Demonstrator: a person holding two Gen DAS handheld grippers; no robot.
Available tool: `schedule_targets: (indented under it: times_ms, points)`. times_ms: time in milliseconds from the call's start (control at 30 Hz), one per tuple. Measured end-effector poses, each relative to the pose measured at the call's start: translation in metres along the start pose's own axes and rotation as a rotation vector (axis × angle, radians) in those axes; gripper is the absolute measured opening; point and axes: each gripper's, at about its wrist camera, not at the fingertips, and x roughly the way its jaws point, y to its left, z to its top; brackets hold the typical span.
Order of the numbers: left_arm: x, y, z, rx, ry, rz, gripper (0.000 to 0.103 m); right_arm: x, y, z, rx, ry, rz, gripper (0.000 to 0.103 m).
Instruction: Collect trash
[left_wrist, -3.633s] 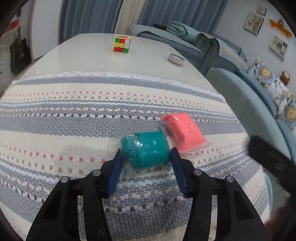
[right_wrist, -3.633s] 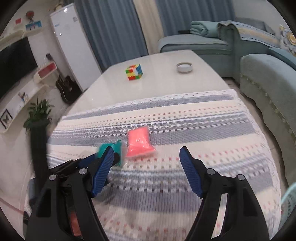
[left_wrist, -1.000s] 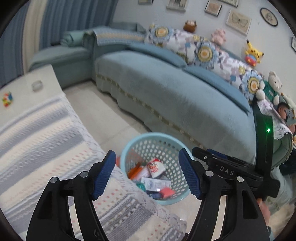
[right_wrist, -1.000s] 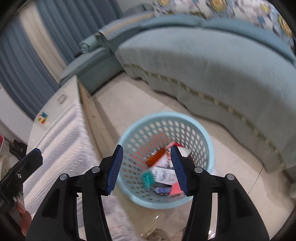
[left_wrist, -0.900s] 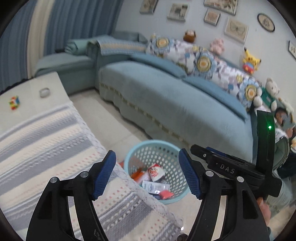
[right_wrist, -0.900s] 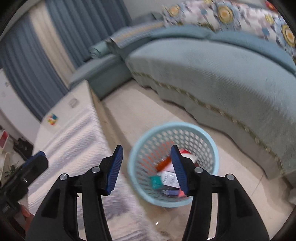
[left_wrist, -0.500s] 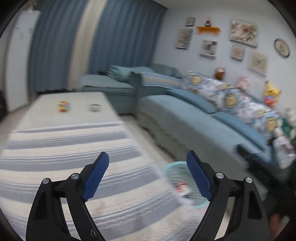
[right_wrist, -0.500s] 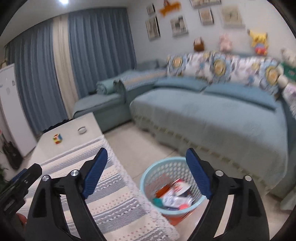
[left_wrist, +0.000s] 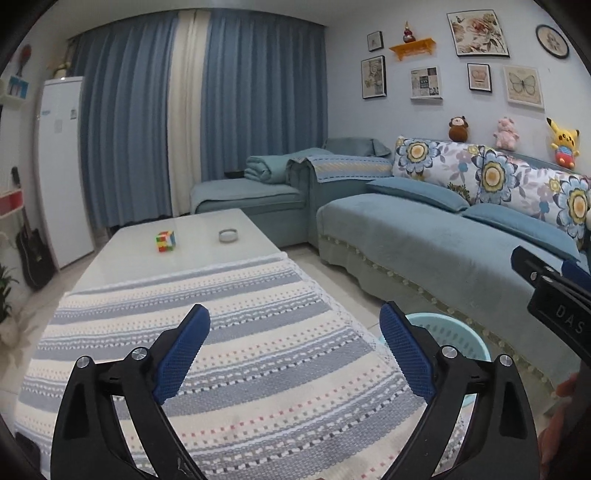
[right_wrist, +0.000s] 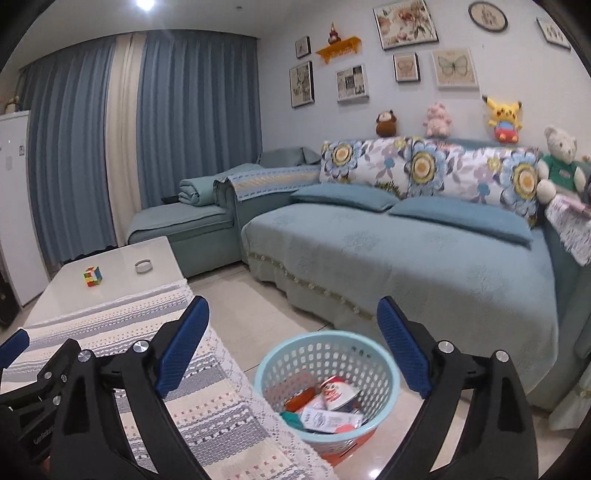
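A light blue perforated basket (right_wrist: 325, 356) stands on the floor beside the table and holds several wrappers and packets (right_wrist: 332, 400). Its rim also shows in the left wrist view (left_wrist: 448, 334), partly behind my finger. My left gripper (left_wrist: 295, 350) is wide open and empty, above the striped cloth (left_wrist: 221, 350). My right gripper (right_wrist: 293, 347) is wide open and empty, above the basket and the table's edge. No trash shows on the cloth.
A Rubik's cube (left_wrist: 165, 241) and a small round dish (left_wrist: 228, 235) sit on the white table's far end. A blue sofa (right_wrist: 406, 258) runs along the right behind the basket. A white fridge (left_wrist: 62, 177) and a guitar (left_wrist: 33, 254) stand at the left.
Both grippers have lifted away from the basket and turned level toward the room. Both jaws have opened wider. The teal and pink packets seen on the cloth earlier are no longer there.
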Motion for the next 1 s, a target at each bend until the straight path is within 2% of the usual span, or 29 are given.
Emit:
schedule_targets:
  times_ms: [100, 500, 1000]
  points:
    - [0.0, 0.001, -0.001, 0.015, -0.004, 0.019, 0.093, 0.007, -0.006, -0.004, 0.011, 0.014, -0.006, 0.088]
    - [0.007, 0.004, 0.0, -0.025, 0.022, 0.015, 0.094, 0.015, -0.013, -0.011, 0.011, 0.058, 0.007, 0.088]
    - [0.008, 0.004, -0.001, -0.026, 0.031, 0.005, 0.095, 0.02, -0.006, -0.017, -0.018, 0.086, 0.012, 0.088]
